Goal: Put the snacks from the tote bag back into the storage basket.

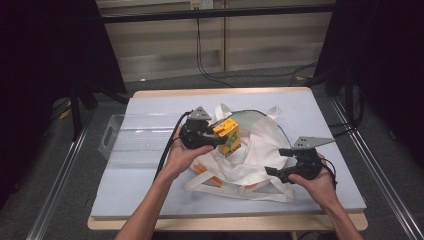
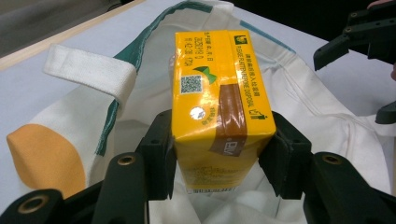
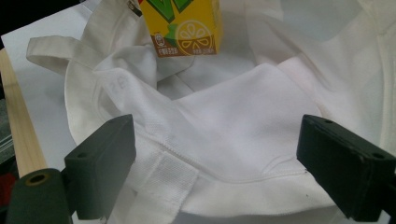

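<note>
Left of the tote bag (image 1: 255, 145), a clear bin (image 1: 131, 140).

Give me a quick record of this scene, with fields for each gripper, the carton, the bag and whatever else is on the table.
left gripper: shut on carton
carton: yellow drink carton, held over the bag's opening
right gripper: open, jaws either side of the bag's rim
bag: white cloth tote, lying on the table
bin: clear plastic, left of the bag
table: light blue cover

Left gripper (image 1: 216, 136) fingers clamped, right gripper (image 1: 277, 161) fingers spread wide
</note>
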